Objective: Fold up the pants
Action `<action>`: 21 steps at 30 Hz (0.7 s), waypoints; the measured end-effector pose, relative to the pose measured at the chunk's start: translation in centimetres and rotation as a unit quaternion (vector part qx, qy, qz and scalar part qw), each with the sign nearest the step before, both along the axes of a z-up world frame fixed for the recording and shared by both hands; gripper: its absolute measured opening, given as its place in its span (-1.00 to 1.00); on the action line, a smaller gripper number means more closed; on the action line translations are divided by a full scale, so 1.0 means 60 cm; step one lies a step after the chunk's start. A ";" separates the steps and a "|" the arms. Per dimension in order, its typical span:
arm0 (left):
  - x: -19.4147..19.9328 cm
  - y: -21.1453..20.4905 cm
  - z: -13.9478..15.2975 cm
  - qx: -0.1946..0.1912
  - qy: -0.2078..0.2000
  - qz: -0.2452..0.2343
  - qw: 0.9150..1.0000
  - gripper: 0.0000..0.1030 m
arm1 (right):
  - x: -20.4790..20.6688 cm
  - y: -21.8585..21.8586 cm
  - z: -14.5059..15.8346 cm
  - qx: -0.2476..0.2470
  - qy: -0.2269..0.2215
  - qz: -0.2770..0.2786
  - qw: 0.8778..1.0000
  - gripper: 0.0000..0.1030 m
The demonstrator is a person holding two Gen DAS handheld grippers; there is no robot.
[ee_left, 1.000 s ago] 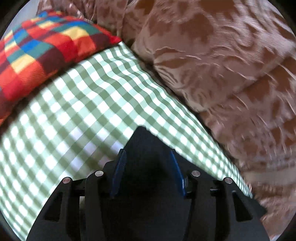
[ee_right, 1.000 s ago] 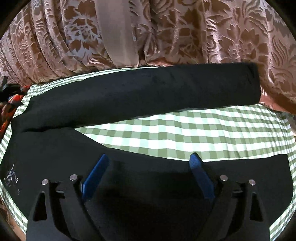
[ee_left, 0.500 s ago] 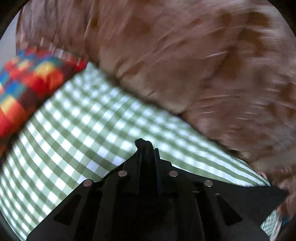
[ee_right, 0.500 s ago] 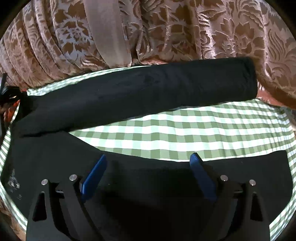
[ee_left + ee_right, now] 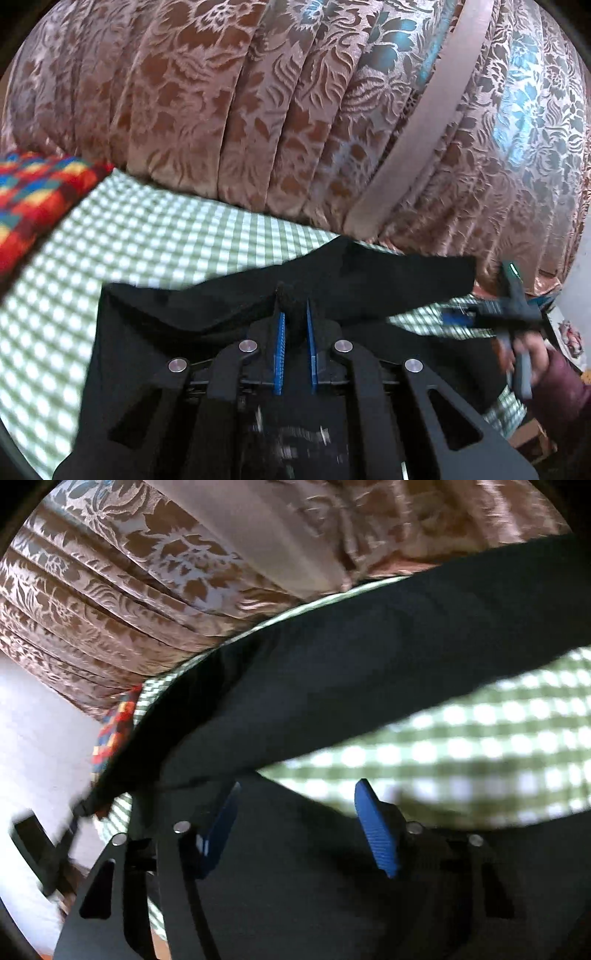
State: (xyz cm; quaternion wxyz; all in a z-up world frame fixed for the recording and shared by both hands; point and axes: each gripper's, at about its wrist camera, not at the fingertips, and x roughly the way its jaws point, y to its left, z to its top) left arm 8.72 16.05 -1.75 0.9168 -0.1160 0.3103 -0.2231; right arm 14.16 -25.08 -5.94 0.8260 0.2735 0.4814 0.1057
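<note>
Black pants [image 5: 369, 280] lie on a green-and-white checked bedsheet [image 5: 155, 240]. My left gripper [image 5: 294, 317] is shut on a bunched fold of the pants at the waist end, lifted slightly. In the right wrist view the pants [image 5: 351, 664] stretch across, one leg running to the upper right. My right gripper [image 5: 299, 794] is open, its blue pads over the nearer leg's edge, gripping nothing. It also shows blurred at the right of the left wrist view [image 5: 517, 314], held by a hand.
A brown floral curtain [image 5: 258, 110] with a plain tie-back band [image 5: 417, 136] hangs behind the bed. A multicoloured checked pillow [image 5: 33, 195] lies at the left. A white wall [image 5: 37, 738] is at the left of the right wrist view.
My left gripper closed on the pants fabric and swung right, bringing more of the pants and the other gripper into view. My right gripper tilted and shifted left, still open.
</note>
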 end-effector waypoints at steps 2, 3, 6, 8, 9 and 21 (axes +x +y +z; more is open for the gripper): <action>-0.022 0.006 -0.010 -0.005 0.007 0.000 1.000 -0.84 | 0.045 0.000 0.000 0.028 0.009 0.002 1.000 0.17; -0.033 0.010 -0.015 -0.009 0.011 -0.001 1.000 -0.84 | 0.065 -0.002 0.000 0.040 0.012 -0.002 0.999 0.16; -0.056 0.012 -0.024 -0.002 0.013 -0.004 1.000 -0.84 | 0.134 -0.010 -0.005 0.074 0.026 -0.021 0.997 0.16; -0.065 0.015 -0.029 0.001 0.017 -0.006 1.000 -0.84 | 0.179 -0.017 -0.012 0.088 0.039 -0.041 0.995 0.16; -0.070 0.016 -0.032 0.005 0.019 -0.007 1.000 -0.84 | 0.199 -0.022 -0.018 0.091 0.049 -0.055 0.993 0.16; 0.011 0.069 0.000 0.055 0.009 0.050 0.997 -0.84 | 0.256 -0.065 -0.030 0.060 0.045 -0.096 0.993 -0.83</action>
